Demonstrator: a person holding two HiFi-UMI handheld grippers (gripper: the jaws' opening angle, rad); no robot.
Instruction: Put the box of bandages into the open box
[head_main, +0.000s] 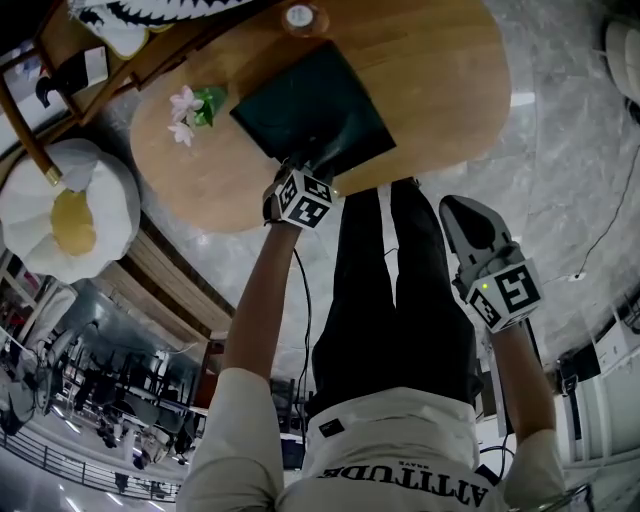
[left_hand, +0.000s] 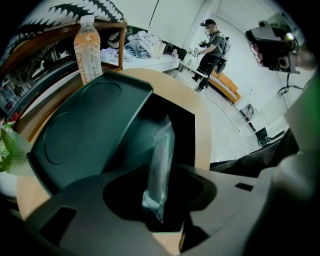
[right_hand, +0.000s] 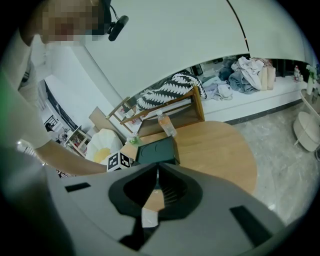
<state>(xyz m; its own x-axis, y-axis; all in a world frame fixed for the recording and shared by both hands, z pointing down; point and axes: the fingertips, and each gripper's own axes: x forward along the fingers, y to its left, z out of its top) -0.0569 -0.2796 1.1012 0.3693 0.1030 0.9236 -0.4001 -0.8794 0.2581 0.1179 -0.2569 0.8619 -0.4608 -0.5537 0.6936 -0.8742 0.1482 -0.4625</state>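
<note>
Left hand-held gripper (left_hand: 159, 197) gapes around box of bandages (left_hand: 159, 162) inside open box (left_hand: 95, 130); right hand-held gripper (right_hand: 157, 170) closed, empty.

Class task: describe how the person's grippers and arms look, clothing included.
The left gripper and right gripper have grey bodies, each with a cube of black-and-white square markers; a green light shows on the right one's cube. A thin dark cable runs beside the left arm. Clothing: pale short-sleeved T-shirt, dark trousers.
</note>
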